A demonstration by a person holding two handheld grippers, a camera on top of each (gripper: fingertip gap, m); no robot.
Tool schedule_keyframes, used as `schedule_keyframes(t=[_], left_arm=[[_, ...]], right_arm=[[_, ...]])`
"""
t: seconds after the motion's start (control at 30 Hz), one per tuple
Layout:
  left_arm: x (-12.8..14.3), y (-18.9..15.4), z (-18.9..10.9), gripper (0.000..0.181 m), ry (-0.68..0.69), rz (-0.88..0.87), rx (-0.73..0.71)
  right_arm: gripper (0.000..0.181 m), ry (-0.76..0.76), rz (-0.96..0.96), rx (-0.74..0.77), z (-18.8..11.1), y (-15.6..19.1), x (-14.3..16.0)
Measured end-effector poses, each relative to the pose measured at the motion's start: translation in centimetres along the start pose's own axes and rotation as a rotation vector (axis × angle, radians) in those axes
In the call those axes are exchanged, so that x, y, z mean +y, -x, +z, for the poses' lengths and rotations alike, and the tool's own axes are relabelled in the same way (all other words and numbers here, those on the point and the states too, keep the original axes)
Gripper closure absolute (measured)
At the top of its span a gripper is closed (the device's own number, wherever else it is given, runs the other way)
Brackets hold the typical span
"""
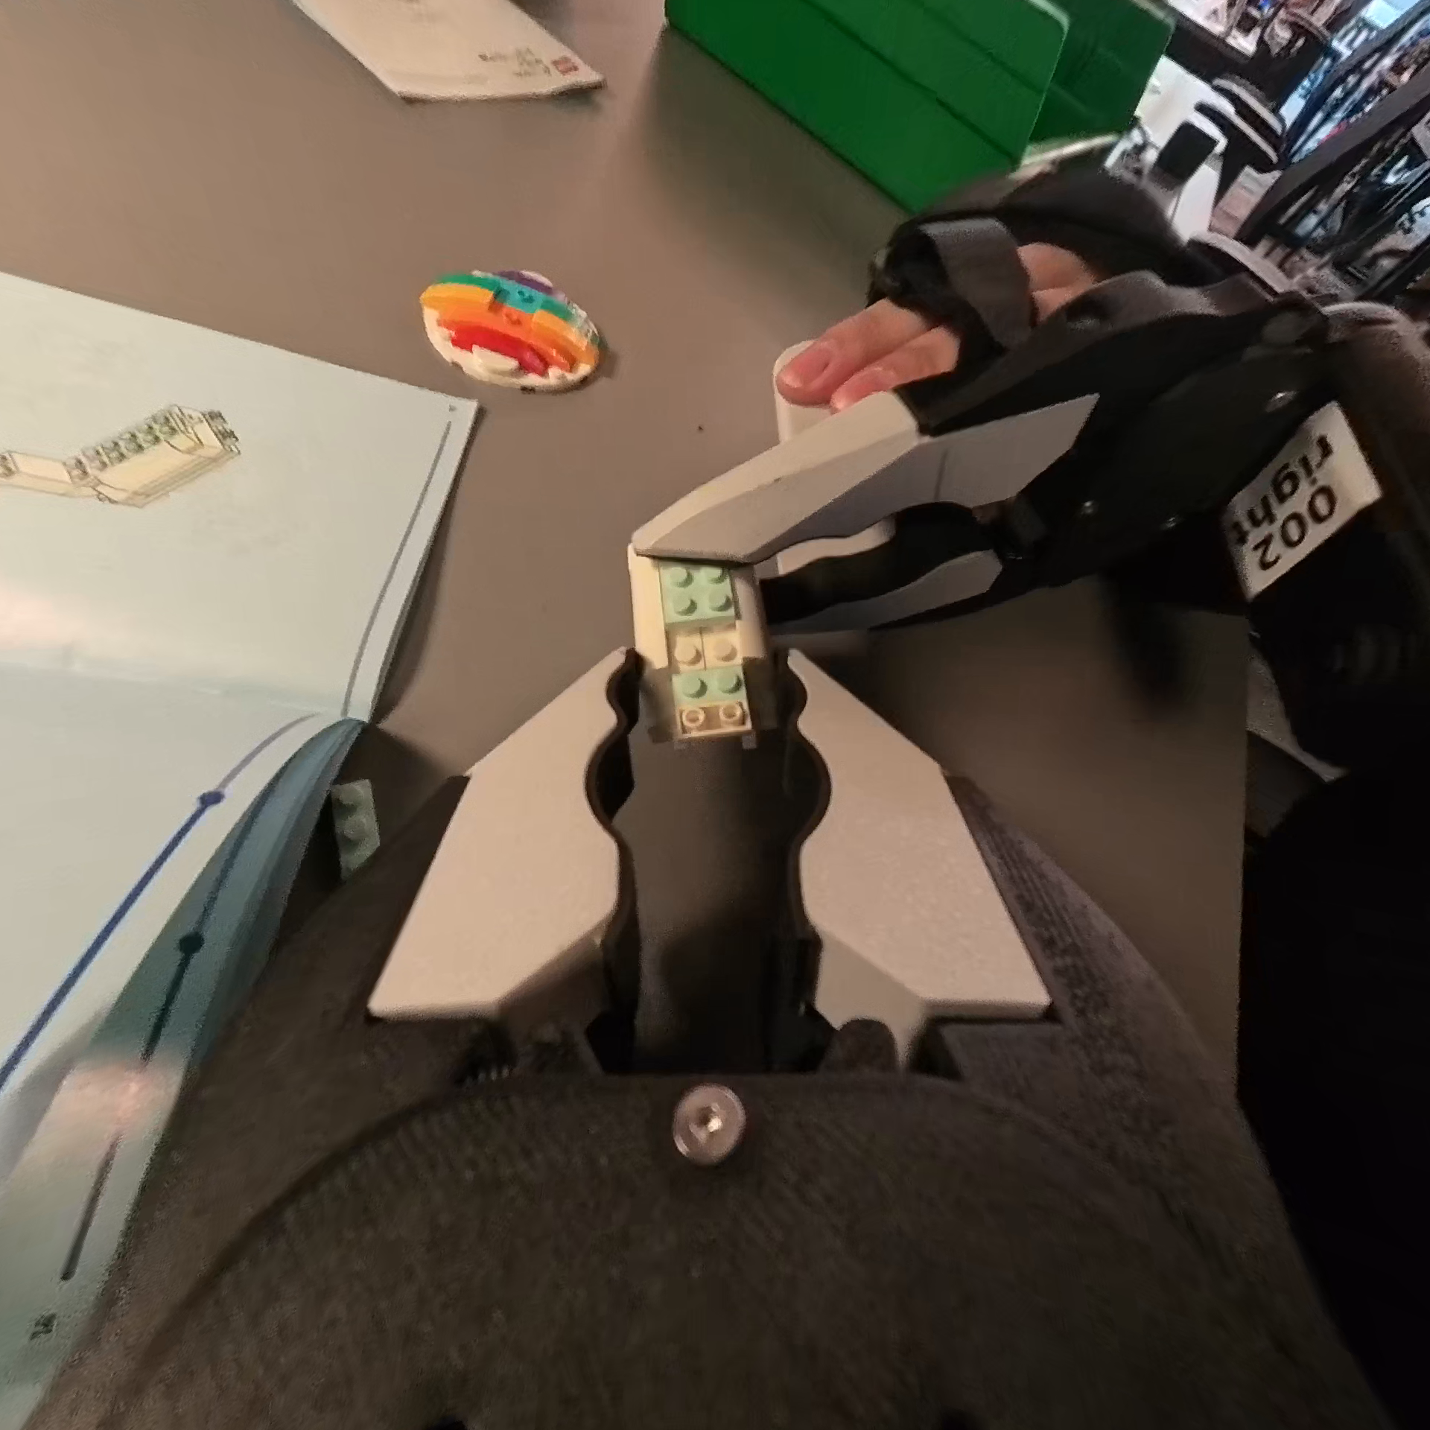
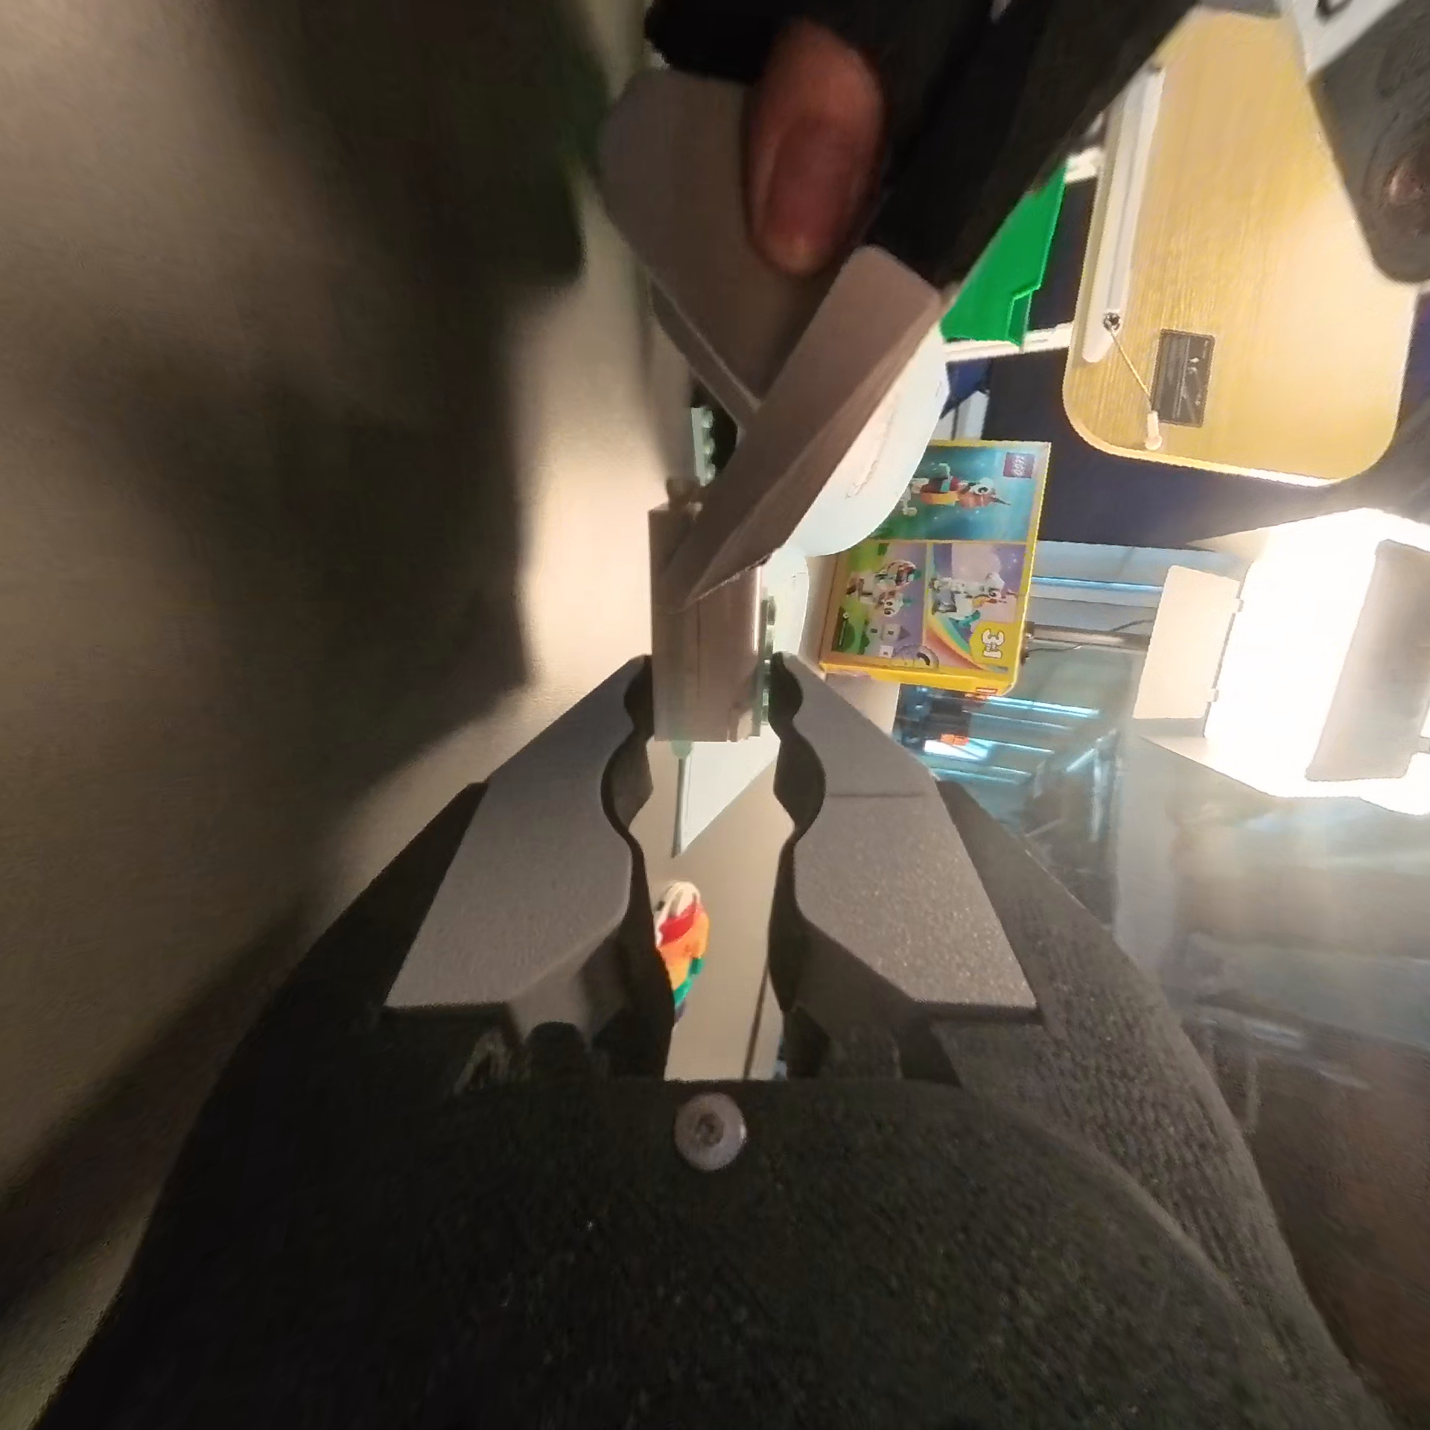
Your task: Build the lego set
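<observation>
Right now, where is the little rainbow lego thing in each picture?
Left wrist view: the rainbow lego piece lies on the grey table, upper middle, beyond the open booklet.
Right wrist view: a sliver of it shows low between the gripper's fingers.
Shared landmark: the white and mint brick assembly.

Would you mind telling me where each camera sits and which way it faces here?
Left wrist view: sits on the left gripper, looking forward and down over the grey table; its fingers clamp the white-and-mint brick assembly; the right gripper and a gloved hand enter from the right.
Right wrist view: sits on the right gripper, rolled sideways, facing the yellow set box.
Shared: assembly, both grippers, rainbow build.
</observation>
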State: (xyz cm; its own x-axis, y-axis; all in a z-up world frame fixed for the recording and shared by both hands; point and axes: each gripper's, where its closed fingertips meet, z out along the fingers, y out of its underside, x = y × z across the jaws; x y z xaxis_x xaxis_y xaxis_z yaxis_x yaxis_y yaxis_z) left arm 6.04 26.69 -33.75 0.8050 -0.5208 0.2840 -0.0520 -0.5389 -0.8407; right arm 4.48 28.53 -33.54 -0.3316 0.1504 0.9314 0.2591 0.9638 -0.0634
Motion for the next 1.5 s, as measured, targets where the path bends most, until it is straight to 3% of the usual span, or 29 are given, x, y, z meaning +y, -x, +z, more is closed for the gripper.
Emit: schedule_keyframes(t=[0.1,0.23,0.4,0.57,0.7,0.77,1.03,1.1,1.23,1.4,1.5], left_arm=[[-1.5,-0.2,-0.7,0.13,-0.088,0.108,-0.04],[-2.2,-0.4,-1.3,0.108,-0.101,0.476,-0.212],[-1.8,-0.9,-1.3,0.114,-0.059,0.917,-0.396],[-0.6,-0.9,-0.2,0.124,0.03,1.09,-0.439],[0.1,-0.6,0.3,0.134,0.083,1.147,-0.455],[-0.3,-0.4,0.1,0.152,0.078,1.183,-0.504],[-0.6,-0.6,0.0,0.154,0.078,1.153,-0.501],[-1.0,-1.2,-0.4,0.154,0.022,1.103,-0.455],[-2.0,-3.0,-1.4,0.155,-0.14,0.953,-0.273],[-2.9,-4.7,-3.0,0.155,-0.291,0.757,-0.025],[-2.9,-5.4,-3.4,0.155,-0.318,0.716,0.049]], right_arm=[[0.154,-0.009,0.078,-0.003,0.0,-0.3,0.3],[0.153,-0.015,0.124,-0.014,0.0,-0.2,0.6],[0.154,-0.056,0.177,-0.048,-0.4,-0.1,0.4],[0.153,-0.093,0.186,-0.082,-0.7,0.3,-0.3],[0.154,-0.123,0.2,-0.099,-0.9,0.4,-0.9],[0.154,-0.132,0.203,-0.114,-0.9,0.6,-1.1],[0.153,-0.205,0.321,-0.146,-1.3,0.4,-1.4],[0.152,-0.28,0.44,-0.165,-1.8,-0.2,-1.8],[0.131,-0.488,0.681,-0.246,-4.0,-1.9,-2.5],[0.146,-0.632,0.761,-0.313,-6.1,-2.9,-3.8],[0.156,-0.682,0.783,-0.316,-6.6,-3.4,-4.3]])
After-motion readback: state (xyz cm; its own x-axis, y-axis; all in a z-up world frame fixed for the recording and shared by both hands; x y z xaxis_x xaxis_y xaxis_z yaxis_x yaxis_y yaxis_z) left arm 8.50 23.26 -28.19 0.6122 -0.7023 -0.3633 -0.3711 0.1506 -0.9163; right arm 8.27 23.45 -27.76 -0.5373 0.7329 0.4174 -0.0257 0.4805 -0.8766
